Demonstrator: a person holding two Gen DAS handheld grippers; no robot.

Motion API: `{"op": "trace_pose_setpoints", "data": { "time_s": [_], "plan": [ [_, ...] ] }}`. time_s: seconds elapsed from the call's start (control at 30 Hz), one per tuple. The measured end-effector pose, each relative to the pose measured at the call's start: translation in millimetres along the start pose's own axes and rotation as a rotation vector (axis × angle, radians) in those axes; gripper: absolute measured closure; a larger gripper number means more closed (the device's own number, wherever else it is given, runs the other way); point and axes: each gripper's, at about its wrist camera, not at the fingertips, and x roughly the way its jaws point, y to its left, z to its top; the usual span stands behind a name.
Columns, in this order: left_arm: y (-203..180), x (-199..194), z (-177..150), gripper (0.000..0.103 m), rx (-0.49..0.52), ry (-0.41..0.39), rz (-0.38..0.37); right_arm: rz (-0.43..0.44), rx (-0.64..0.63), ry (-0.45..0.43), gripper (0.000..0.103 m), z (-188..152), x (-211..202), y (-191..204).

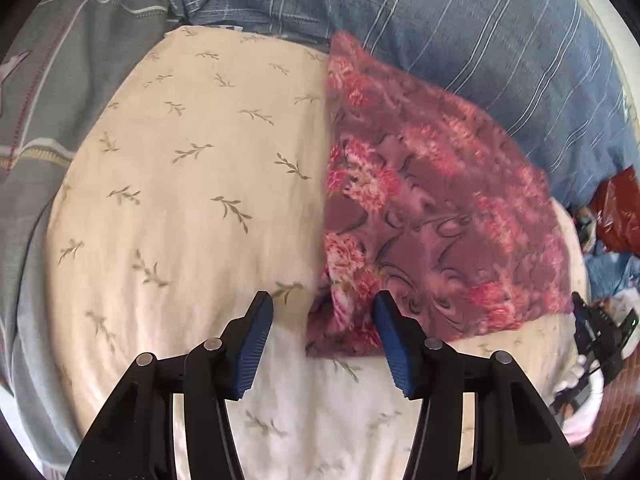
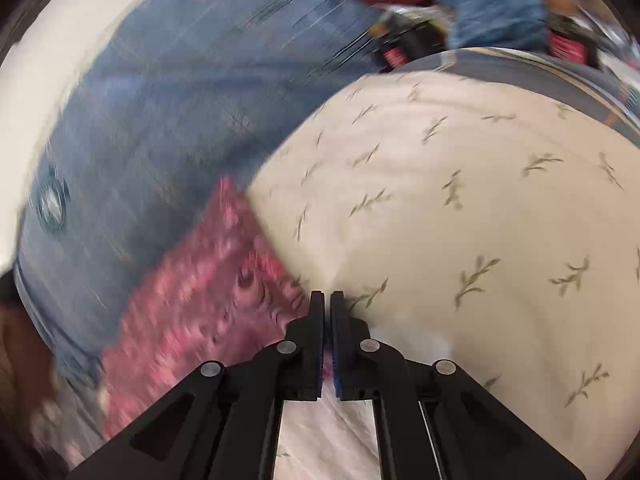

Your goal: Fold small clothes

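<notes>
Two grippers worked over one small piece of clothing, a pink flowered cloth [image 1: 432, 216] lying on a cream sheet [image 1: 192, 168] printed with little green sprigs. The cloth lay toward the right of the left wrist view, its long left edge straight, its near corner bunched between the fingers of the left gripper [image 1: 324, 312]. That gripper's jaws stood spread, the pads not pressing on anything. The right gripper [image 2: 326, 300] had its jaws pressed almost together, and a sliver of pink showed between the blue pads, so it appeared to be pinching an edge of the cloth; its view was badly blurred.

The cloth looked thin, light and limp, likely to sag and crease wherever it was lifted and to slide easily over the sheet. A hold at a corner or along a hem would probably serve best, one in each gripper, so the edge stayed taut.

The sheet looked soft and padded. Beyond it lay blue striped bedding [image 1: 460, 40] and grey patterned bedding [image 1: 68, 80]. A red bag [image 1: 616, 208] and other clutter sat at the far right.
</notes>
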Motion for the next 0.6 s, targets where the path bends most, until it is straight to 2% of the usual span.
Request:
{"op": "trace_pose_setpoints", "data": {
  "time_s": [0.07,0.1,0.13,0.2,0.3,0.33,0.37,0.4,0.43,0.47,0.5,0.6],
  "plan": [
    [-3,-9,1,0.052,-0.01,-0.005,-0.065,0.019,-0.007,-0.076,0.091,2,-18,3],
    [-5,-14,2,0.052,-0.006,-0.014,-0.08,0.041,-0.015,-0.088,0.083,2,-24,5],
    [-7,-18,3,0.05,0.0,-0.021,-0.092,0.072,-0.019,-0.084,0.066,1,-26,6],
    [-11,-19,4,0.05,-0.001,-0.019,-0.124,0.069,-0.02,-0.05,0.048,0,-19,7],
    [-13,-11,2,0.048,-0.003,0.004,-0.144,0.059,-0.032,0.028,0.048,-9,-3,14],
    [-15,-8,1,0.048,0.006,0.01,-0.133,0.058,-0.053,0.024,0.048,-12,-4,19],
    [-16,-3,0,0.048,0.019,0.015,-0.107,0.07,-0.091,0.032,0.048,-16,-5,26],
    [-19,3,2,0.048,0.023,0.021,-0.091,0.107,-0.115,0.06,0.057,-20,-3,30],
    [-20,6,2,0.048,0.023,0.026,-0.079,0.148,-0.12,0.089,0.081,-24,0,33],
    [-20,10,2,0.048,0.021,0.029,-0.062,0.187,-0.121,0.125,0.092,-28,5,36],
    [-21,13,3,0.048,0.017,0.03,-0.043,0.2,-0.12,0.129,0.093,-29,5,36],
    [-19,20,4,0.048,-0.001,0.034,-0.035,0.278,-0.099,0.009,0.094,-17,-15,35]
  ]
}}
